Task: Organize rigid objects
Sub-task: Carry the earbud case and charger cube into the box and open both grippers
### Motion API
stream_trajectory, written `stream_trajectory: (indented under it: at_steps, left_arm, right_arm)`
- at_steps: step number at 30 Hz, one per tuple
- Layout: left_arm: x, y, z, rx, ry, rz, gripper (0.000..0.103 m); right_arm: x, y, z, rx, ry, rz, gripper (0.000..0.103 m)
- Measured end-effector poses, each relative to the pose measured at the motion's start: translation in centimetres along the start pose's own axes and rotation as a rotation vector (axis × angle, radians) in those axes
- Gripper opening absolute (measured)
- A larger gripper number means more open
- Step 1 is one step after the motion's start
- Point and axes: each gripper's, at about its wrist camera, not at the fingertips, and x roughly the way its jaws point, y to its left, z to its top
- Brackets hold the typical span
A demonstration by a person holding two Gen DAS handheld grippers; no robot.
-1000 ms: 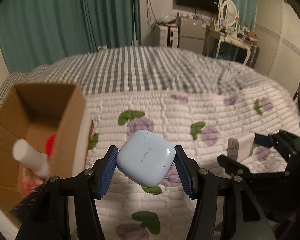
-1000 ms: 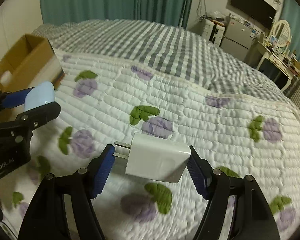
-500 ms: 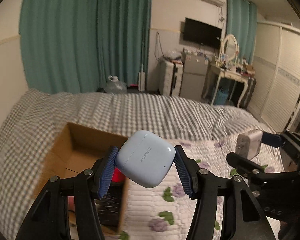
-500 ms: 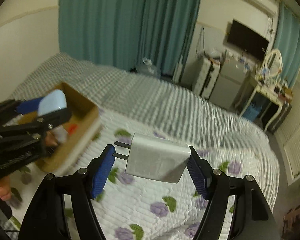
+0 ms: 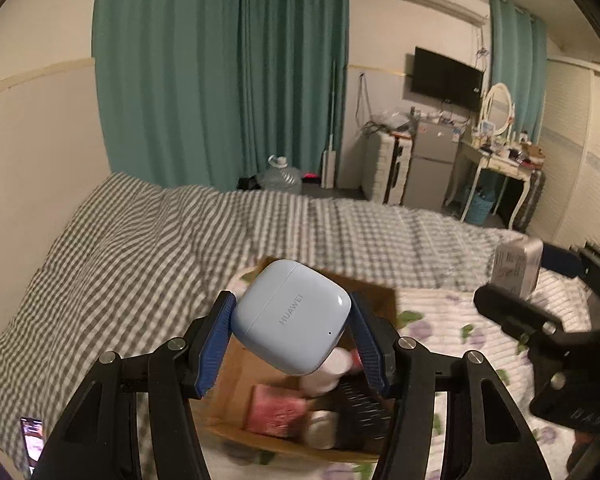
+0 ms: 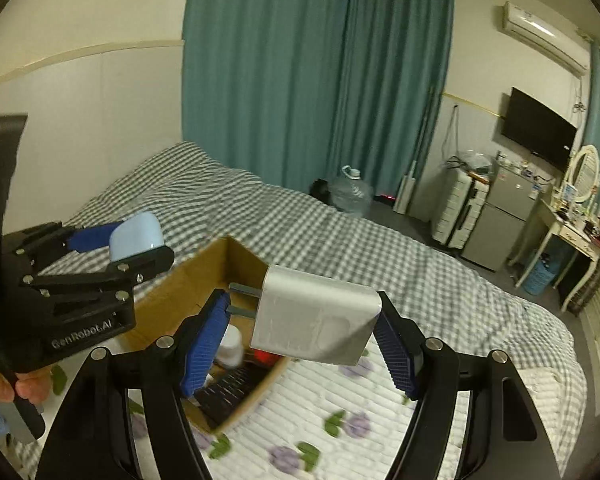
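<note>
- The left gripper [image 5: 292,334] is pinching a pale blue earbud case [image 5: 291,322] above the open cardboard box [image 5: 236,392]; the right gripper [image 6: 302,336] is pinching a white charger [image 6: 314,320] just over the same box [image 6: 188,296].
- Judging by this, each load is ready to drop; each gripper is best lowering inside the walls before loosening, one at a time, so the two tools are not colliding.
- The case is looking smooth, rounded and slippery; the charger is blocky, with flat prongs [image 6: 240,299] facing the left pad.
- The box is already holding a pink block [image 5: 274,410], a white bottle [image 6: 230,346] and something dark and ribbed, all sitting on a soft quilted bedspread [image 6: 340,408].
</note>
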Motion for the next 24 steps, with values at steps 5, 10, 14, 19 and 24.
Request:
stream_trajectory:
  at_steps: [5,10,14,19,24]
  left_arm:
    - [3.1,2.2,-1.7,0.012,0.057,-0.006,0.058]
    - [5.9,2.4,-3.6,0.049,0.113,-0.044,0.058]
    - [7.9,1.4,-4.5,0.104,0.14,-0.065,0.058]
    - [10.0,0.6,-4.9,0.129,0.18,-0.081,0.058]
    - [11.7,0.2,-4.9,0.139,0.208,-0.085,0.058]
  right_arm:
    - [4.2,2.2,0.3,-0.014,0.039,0.032,0.071]
    - [8.8,3.3,-0.3,-0.025,0.095,0.053,0.071]
    - [13.0,3.8,-0.9,-0.039,0.146,0.059,0.071]
    - [17.2,3.2,-1.8,-0.024,0.188,0.064,0.071]
    - [19.6,2.2,-2.4,0.013,0.208,0.076,0.071]
